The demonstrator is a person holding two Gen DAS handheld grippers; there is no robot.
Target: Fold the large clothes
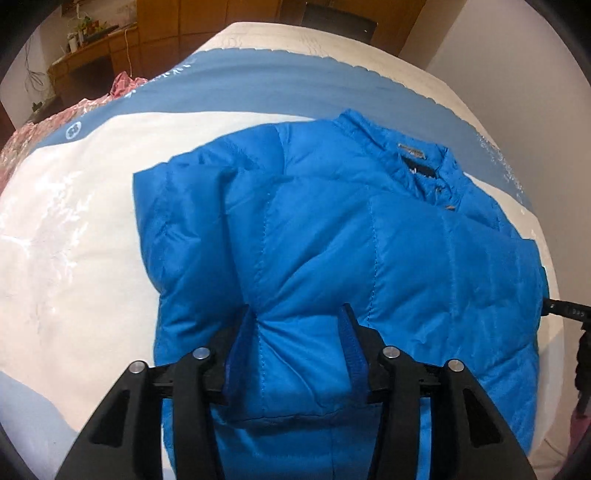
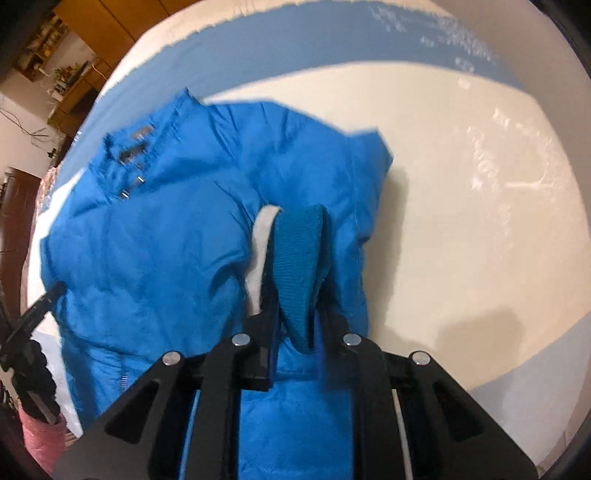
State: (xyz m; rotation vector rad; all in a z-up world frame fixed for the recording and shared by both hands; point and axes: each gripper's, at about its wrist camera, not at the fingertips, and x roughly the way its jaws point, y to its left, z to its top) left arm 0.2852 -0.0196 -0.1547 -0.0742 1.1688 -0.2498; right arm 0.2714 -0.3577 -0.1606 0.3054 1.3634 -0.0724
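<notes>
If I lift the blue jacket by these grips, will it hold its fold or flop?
The jacket looks puffy and quilted, so probably light but floppy; ungripped parts should sag. Its shell looks smooth, so it may slip. The right gripper holds a ribbed cuff, likely a firmer grip.

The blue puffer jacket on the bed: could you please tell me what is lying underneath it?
The blue puffer jacket lies on a cream and blue bed cover, which shows around it. Whatever sits directly beneath the jacket is covered. Both grippers, left gripper and right gripper, grip its fabric.

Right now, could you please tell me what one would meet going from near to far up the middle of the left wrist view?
Left claw gripping the padded sleeve → quilted bright blue down jacket → its collar with a dark label → blue-and-white plastic sheet → wooden cabinets.
</notes>
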